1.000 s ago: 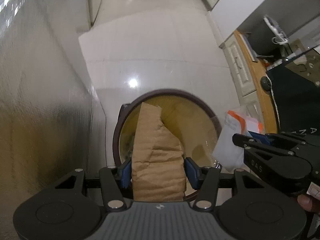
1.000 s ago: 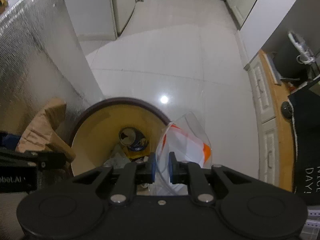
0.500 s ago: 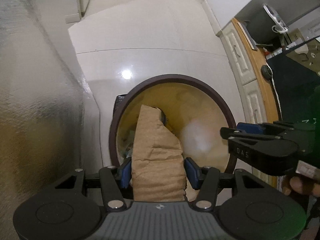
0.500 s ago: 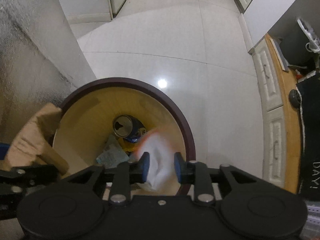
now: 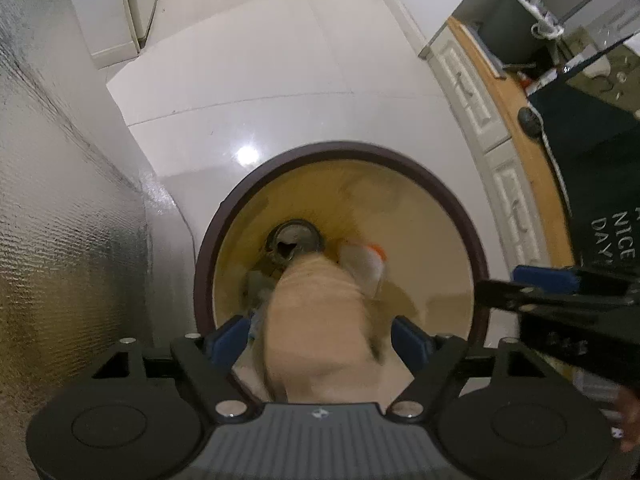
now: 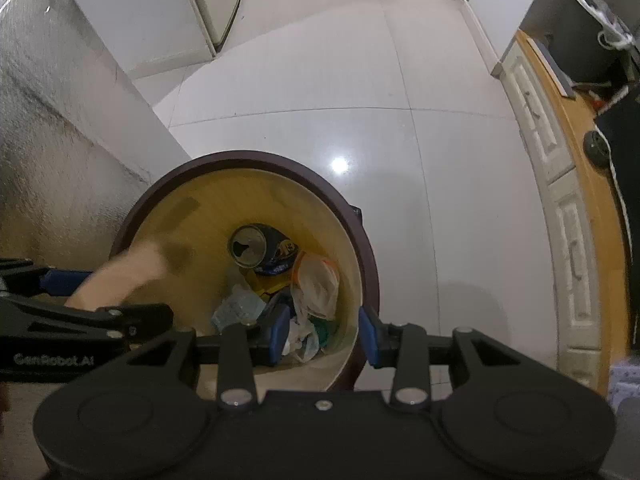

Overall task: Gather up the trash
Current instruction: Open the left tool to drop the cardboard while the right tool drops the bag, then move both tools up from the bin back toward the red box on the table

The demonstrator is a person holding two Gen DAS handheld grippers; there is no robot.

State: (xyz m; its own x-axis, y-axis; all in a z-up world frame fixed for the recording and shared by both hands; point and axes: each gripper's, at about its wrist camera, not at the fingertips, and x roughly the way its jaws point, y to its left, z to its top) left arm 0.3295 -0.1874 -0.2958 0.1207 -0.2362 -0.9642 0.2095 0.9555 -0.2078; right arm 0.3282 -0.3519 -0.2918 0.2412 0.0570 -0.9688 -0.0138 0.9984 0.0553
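Left wrist view: left gripper [image 5: 320, 340] poised over the trash bin [image 5: 460, 216], blue pads spread wide, no grip on anything. Between them, a blurred brown paper bag [image 5: 316, 320], clear of both pads, over the bin's mouth. Further down inside, a crushed can [image 5: 294, 240] and a white-and-orange plastic bag [image 5: 366, 262], also blurred. At right, right gripper [image 5: 560, 280] level with the rim.

Right wrist view: right gripper [image 6: 323, 332] straddling the near rim of the bin [image 6: 368, 264], jaws wide apart, holding nothing. Just beyond the pads, crumpled paper scraps [image 6: 236, 308] and the plastic bag [image 6: 316, 284] lying on the bin's floor, touching the blue can [image 6: 260, 248] behind it. At left, left gripper [image 6: 80, 300] with the brown bag [image 6: 128, 272] smeared beside it. Past the bin, glossy white floor tiles [image 6: 320, 80], cabinet fronts [image 6: 560, 184] along the right.
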